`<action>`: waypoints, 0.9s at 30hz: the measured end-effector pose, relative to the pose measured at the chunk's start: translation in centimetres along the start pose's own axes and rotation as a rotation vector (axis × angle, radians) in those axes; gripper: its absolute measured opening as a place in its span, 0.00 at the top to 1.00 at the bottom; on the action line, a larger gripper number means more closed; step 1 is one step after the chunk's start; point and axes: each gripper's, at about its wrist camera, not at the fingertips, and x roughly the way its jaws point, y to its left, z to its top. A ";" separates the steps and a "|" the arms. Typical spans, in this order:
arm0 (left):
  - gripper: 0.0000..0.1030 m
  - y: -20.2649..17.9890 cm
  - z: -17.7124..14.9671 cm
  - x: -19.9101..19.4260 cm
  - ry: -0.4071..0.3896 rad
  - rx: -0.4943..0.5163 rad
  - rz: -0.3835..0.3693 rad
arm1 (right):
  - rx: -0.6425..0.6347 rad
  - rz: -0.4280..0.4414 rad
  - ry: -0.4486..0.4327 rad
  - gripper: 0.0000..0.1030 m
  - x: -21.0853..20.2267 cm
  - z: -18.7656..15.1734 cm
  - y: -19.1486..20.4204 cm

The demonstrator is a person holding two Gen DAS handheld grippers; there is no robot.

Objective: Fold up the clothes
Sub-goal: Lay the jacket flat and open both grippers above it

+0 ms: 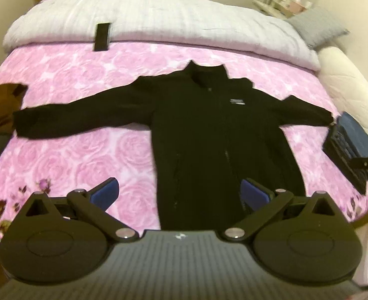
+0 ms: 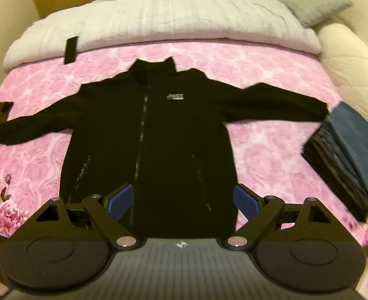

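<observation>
A black zip-up jacket (image 2: 156, 135) lies face up and spread flat in the middle of a bed covered by a pink rose-patterned bedspread (image 1: 88, 150), its collar toward a white duvet (image 1: 144, 22) rolled up at the head of the bed and both sleeves stretched straight out to the sides. Both handheld tools hover above the jacket's hem, looking down along it. The left gripper (image 1: 181, 195) has its blue pads spread wide with nothing between them, and the right gripper (image 2: 184, 201) is likewise spread wide and empty. No fold has been made yet, so the job appears to be at its start. A stack of folded dark clothes (image 2: 346, 155) sits at the right edge of the bed, just beside the cuff of the jacket's sleeve on that side; a careless sweep of that sleeve inward could likely drag or topple the stack. A brown garment (image 1: 1, 105) lies near the opposite cuff and might get caught in a pinch meant for the sleeve. The jacket looks thick and soft, so a shallow pinch could take only the top layer and leave the back panel behind, giving a crooked fold. A black strap (image 1: 102, 36) rests on the duvet, well apart from the work.
</observation>
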 end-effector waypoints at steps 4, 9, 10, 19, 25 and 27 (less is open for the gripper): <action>0.01 0.1 0.4 -0.2 -0.004 0.049 -0.032 | 0.066 -0.035 -0.014 0.14 -1.7 -1.2 0.6; 0.01 1.1 0.4 -1.0 -0.032 0.082 -0.053 | 0.065 -0.042 -0.019 0.14 -3.1 -2.8 2.8; 0.01 1.4 0.2 -1.1 -0.033 0.087 -0.053 | 0.064 -0.042 -0.020 0.14 -3.1 -3.2 3.3; 0.01 3.1 -2.6 -2.8 -0.021 0.036 0.029 | 0.003 0.032 0.029 0.14 -2.4 -5.9 6.5; 0.01 1.0 -6.4 -4.5 0.011 -0.005 0.054 | -0.078 0.070 0.018 0.14 -2.8 -7.0 6.8; 0.01 0.3 -7.7 -4.8 0.027 -0.010 0.069 | -0.098 0.076 0.013 0.14 -3.0 -7.7 6.5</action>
